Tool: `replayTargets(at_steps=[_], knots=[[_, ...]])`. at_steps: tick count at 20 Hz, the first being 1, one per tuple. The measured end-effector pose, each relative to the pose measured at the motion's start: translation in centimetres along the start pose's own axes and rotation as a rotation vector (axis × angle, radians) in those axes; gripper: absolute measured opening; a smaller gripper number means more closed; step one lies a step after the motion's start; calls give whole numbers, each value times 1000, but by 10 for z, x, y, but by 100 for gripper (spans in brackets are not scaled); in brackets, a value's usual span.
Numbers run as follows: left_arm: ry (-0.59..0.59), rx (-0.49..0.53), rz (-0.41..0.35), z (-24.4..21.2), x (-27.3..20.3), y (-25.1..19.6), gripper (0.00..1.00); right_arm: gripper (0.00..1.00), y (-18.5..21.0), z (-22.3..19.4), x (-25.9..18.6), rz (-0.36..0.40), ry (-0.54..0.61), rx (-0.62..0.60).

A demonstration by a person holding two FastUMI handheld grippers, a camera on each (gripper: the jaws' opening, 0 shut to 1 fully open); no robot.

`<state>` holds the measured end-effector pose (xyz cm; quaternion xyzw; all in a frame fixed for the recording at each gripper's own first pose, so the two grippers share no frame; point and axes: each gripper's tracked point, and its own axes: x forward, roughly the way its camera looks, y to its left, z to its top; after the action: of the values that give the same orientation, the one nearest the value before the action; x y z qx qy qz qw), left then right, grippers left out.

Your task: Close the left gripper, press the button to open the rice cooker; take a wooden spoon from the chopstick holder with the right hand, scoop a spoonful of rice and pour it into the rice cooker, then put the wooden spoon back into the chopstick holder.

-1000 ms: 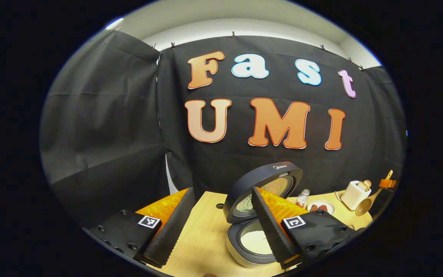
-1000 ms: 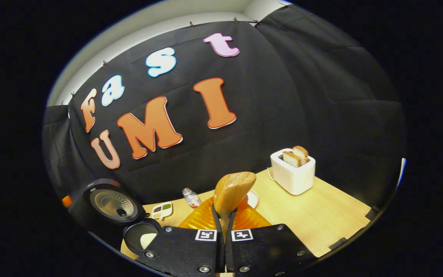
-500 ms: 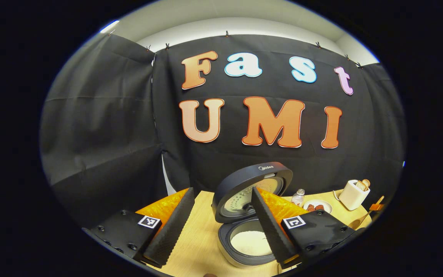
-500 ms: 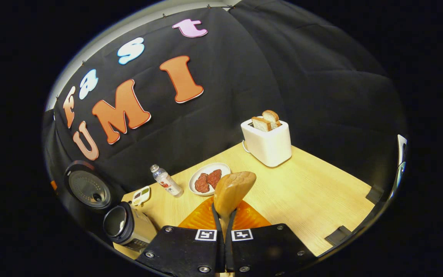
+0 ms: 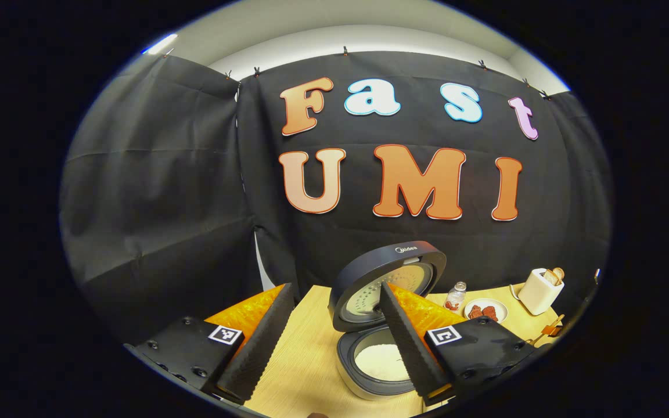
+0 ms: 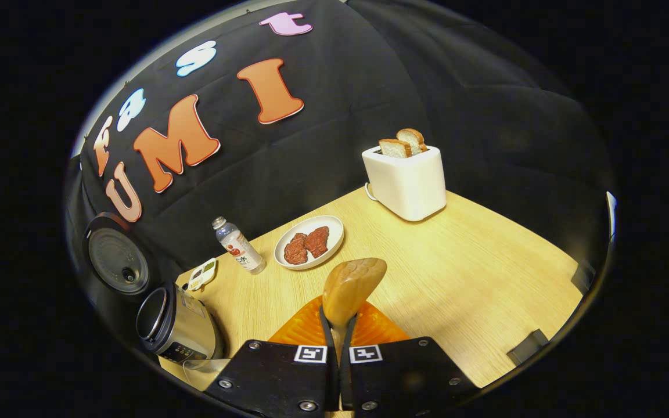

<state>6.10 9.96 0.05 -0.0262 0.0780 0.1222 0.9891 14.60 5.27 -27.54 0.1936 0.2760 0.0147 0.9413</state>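
In the left gripper view the left gripper [image 5: 334,339] hovers with its fingers wide apart before the rice cooker [image 5: 378,325], lid up, white rice inside. In the right gripper view the right gripper [image 6: 338,342] clamps the wooden spoon [image 6: 351,288] above the table [image 6: 474,278], rice cooker at far left

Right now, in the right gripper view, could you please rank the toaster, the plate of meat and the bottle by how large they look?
1. White toaster, largest.
2. Plate of meat, clearly smaller.
3. Small bottle, smallest.
The toaster stands farther from the camera than the other two yet looks biggest, so that ranking seems safe.
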Motion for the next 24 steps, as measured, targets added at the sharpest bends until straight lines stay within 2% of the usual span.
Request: replayTargets(at_steps=[3,7,8,10,11,12,18,21,24], knots=[[-1,3,7,0,-3,1,100,3,0,-4,-4,16,-6,23],[-1,-3,7,-2,-7,1,100,17,-11,-7,-7,-23,23,17],[-2,-7,4,-1,-8,0,100,31,-14,-5,-9,-35,21,16],[-6,-8,3,0,-10,-1,100,69,-18,5,-20,-46,13,13],[-10,-8,6,0,-11,-1,100,78,-23,9,-25,-60,6,3],[-14,-10,6,2,-11,-1,100,93,-27,17,-29,-78,-9,-10],[-27,-45,-9,15,-14,-13,100,95,-29,82,-63,-118,-122,-97],[-63,-51,-36,44,-3,-28,100,95,-13,108,-81,-82,-168,-116],[-74,-43,-79,77,18,-48,100,95,2,116,-90,-38,-176,-129]])
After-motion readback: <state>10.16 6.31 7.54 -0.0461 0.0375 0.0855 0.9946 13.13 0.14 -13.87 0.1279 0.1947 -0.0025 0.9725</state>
